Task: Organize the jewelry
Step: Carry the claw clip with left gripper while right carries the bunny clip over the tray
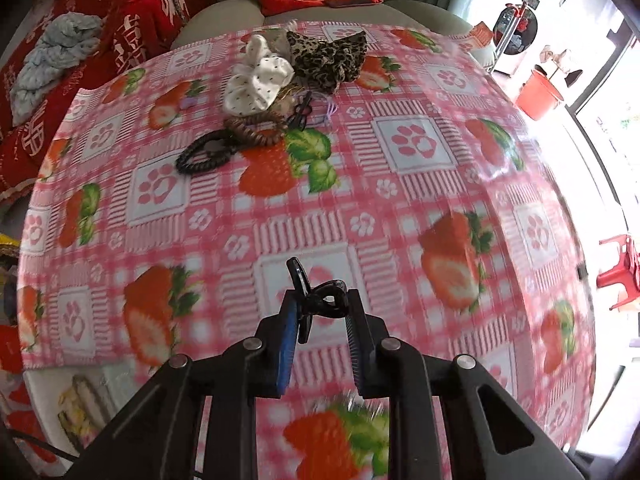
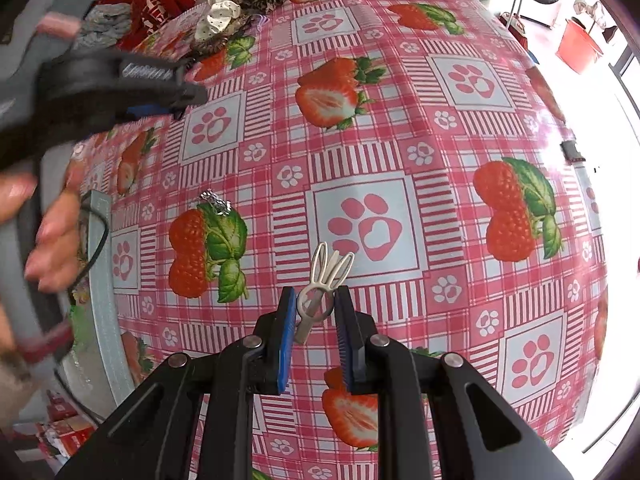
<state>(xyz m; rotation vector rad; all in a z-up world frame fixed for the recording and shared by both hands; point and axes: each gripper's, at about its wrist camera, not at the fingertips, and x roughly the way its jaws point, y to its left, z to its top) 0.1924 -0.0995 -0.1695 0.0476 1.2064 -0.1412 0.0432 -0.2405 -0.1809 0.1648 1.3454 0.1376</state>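
Note:
My left gripper (image 1: 320, 300) is shut on a small black hair clip (image 1: 316, 298), held a little above the strawberry tablecloth (image 1: 400, 200). My right gripper (image 2: 316, 300) is shut on a silver rabbit-shaped hair clip (image 2: 326, 276), also over the cloth. At the far side lies a pile of hair accessories: a white dotted scrunchie (image 1: 258, 80), a leopard scrunchie (image 1: 332, 58), a brown spiral tie (image 1: 252, 128), a black spiral tie (image 1: 204, 154) and another black clip (image 1: 300, 114). A small silver trinket (image 2: 216, 202) lies on the cloth to the left in the right wrist view.
The left gripper's body (image 2: 116, 80) and a hand (image 2: 52, 236) blur across the left of the right wrist view. Red cushions (image 1: 132, 12) and a grey cloth (image 1: 52, 56) lie on the sofa behind the table. A red bucket (image 1: 538, 94) and red chair (image 1: 620, 272) stand at right.

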